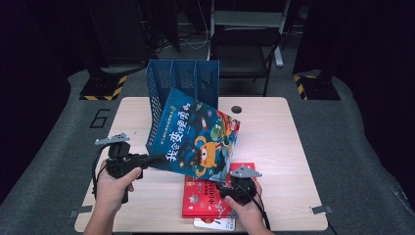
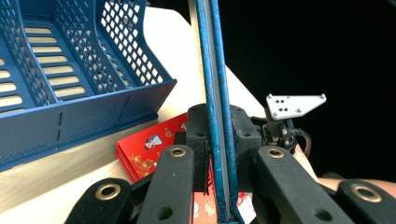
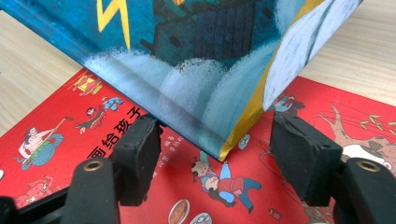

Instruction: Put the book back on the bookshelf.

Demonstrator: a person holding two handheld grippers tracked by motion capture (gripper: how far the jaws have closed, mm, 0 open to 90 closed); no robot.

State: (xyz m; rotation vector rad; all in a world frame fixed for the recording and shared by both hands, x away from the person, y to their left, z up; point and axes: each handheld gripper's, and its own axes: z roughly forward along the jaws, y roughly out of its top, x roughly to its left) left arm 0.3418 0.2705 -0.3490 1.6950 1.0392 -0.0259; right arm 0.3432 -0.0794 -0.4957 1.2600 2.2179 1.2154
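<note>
A blue picture book (image 1: 200,137) is held tilted above the table, its top leaning toward the blue file rack (image 1: 183,78). My left gripper (image 1: 154,159) is shut on its lower left edge; in the left gripper view the pads clamp the book's thin edge (image 2: 215,93). My right gripper (image 1: 229,182) stands open at the book's lower right corner (image 3: 210,56). That corner sits between the fingers (image 3: 140,154), and the right pad stays apart from it. A red book (image 1: 205,198) lies flat on the table below.
The file rack (image 2: 70,70) has several slots and stands at the table's far side. A white book (image 1: 215,223) pokes out under the red one (image 3: 60,140) near the front edge. Bare tabletop (image 1: 284,147) extends to the right. A chair (image 1: 244,49) stands behind the table.
</note>
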